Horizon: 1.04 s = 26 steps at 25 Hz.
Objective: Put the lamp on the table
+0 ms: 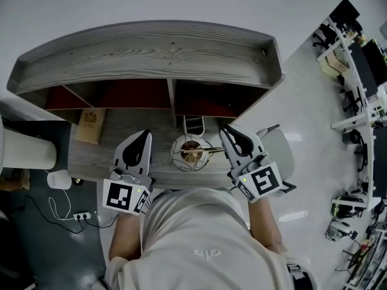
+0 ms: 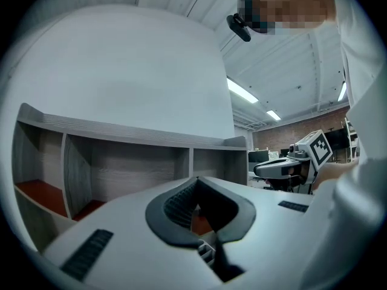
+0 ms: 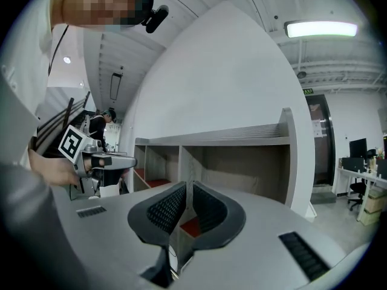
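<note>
Lamp (image 1: 190,151), one: white openwork globe with a brass fitting, standing on the grey wood tabletop (image 1: 91,159) before the shelf unit (image 1: 151,53).
Grippers, two: left gripper (image 1: 144,135) at the lamp's 9 o'clock, right gripper (image 1: 228,132) at 3 o'clock, both closed tight, holding nothing.
Brown book (image 1: 91,125), one, at 10 o'clock.

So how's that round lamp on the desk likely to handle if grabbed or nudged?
The lamp looks like a pale globe, so probably light but fragile, and slippery for jaws. Being round, it may roll or tip if pushed; its base is hidden from above. The thin brass-coloured stem seems a surer grip.
</note>
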Available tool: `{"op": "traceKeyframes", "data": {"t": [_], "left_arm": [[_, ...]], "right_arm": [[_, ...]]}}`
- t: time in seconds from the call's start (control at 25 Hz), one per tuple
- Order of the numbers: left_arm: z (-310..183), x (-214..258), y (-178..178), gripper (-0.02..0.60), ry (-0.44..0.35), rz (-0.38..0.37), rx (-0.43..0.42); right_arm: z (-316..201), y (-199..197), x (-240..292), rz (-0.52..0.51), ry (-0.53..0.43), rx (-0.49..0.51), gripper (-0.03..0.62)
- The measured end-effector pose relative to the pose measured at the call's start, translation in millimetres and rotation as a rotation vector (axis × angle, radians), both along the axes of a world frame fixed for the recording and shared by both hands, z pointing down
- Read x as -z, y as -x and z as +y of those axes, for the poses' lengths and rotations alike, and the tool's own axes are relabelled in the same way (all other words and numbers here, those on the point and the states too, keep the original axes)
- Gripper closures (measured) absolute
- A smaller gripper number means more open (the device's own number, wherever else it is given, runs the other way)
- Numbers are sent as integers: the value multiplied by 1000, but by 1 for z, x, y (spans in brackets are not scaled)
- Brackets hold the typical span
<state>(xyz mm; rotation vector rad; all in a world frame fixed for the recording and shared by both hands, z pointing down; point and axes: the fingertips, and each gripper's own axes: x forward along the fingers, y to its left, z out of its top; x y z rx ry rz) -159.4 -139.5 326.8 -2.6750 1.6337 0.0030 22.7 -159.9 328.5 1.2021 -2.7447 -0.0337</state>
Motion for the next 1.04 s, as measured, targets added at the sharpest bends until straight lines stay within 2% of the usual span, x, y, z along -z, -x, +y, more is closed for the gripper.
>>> {"op": "traceKeyframes", "data": {"t": [0.2,0.36,0.4,0.6,1.04], "left_arm": [[3,0,-10,568,11,40,-76],[7,0,-23,568,-3,-50,-100],[7,-1,-26,568,3,-54,-103],[6,-3,-26,568,44,57,-118],[11,-13,-28,568,73,67,-118]], "right_arm": [[-1,0,-11,24,17,-11,537],[-1,-1,-15,14,32,-13,537],[-1,-1,-16,16,34,-12,537],[-1,1,-19,16,37,-5,537],[3,0,-22,14,47,-1,537]]}}
